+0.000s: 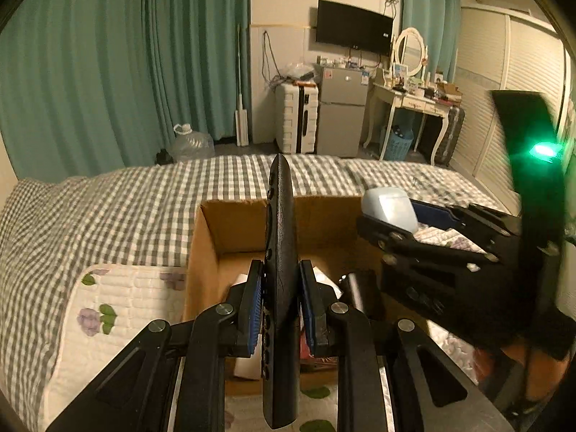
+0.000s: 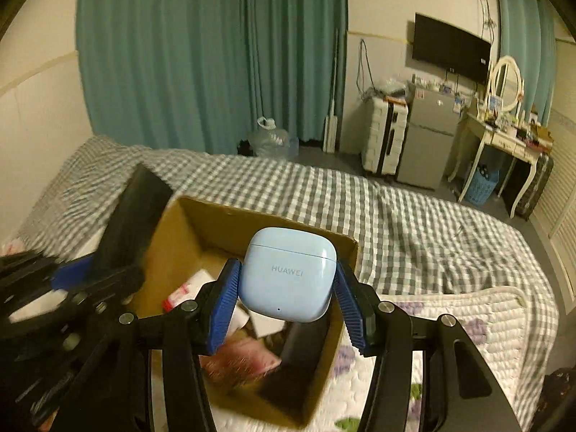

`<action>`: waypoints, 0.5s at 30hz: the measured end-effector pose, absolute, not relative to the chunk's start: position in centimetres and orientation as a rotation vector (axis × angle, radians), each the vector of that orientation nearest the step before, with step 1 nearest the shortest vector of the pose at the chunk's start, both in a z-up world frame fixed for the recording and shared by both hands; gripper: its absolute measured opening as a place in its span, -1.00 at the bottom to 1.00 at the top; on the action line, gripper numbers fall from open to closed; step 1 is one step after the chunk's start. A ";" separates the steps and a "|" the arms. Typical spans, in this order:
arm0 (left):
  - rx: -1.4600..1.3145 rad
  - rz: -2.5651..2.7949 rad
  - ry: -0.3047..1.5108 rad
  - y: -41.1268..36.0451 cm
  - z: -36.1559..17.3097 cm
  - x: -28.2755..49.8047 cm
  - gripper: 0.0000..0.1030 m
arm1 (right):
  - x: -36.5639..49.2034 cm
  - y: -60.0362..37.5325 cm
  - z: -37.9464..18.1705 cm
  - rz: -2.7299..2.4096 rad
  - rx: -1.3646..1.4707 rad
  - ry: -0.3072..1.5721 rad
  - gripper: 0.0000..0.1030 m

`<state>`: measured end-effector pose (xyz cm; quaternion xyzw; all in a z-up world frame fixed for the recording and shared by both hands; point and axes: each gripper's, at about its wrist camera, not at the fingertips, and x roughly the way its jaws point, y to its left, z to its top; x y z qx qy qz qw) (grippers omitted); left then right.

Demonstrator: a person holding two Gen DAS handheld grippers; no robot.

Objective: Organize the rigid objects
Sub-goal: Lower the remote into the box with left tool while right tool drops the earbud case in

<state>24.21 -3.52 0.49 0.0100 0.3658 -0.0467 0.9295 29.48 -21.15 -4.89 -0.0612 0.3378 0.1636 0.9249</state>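
Observation:
My left gripper is shut on a black remote control, held on edge above the open cardboard box on the bed. My right gripper is shut on a light blue earbud case marked HUAWEI, held above the same box. In the left wrist view the right gripper and the case show at the right of the box. In the right wrist view the left gripper with the remote shows blurred at the left. The box holds several items, white, red and black.
The box stands on a white floral quilt over a grey checked bedspread. Beyond the bed are teal curtains, a water jug, a white suitcase, a small fridge, a dressing table and a wall TV.

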 end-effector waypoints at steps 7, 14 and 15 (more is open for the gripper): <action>0.024 -0.085 0.801 -3.6 -2.2 26.2 -0.62 | 33.8 -21.3 -9.3 0.323 -0.088 0.754 0.03; 0.028 -0.065 0.824 -3.9 -2.7 26.1 -0.62 | 33.5 -22.2 -9.4 0.341 -0.052 0.736 0.36; 0.034 -0.064 0.821 -4.1 -2.5 26.0 -0.62 | 33.1 -22.5 -8.9 0.335 -0.053 0.727 0.36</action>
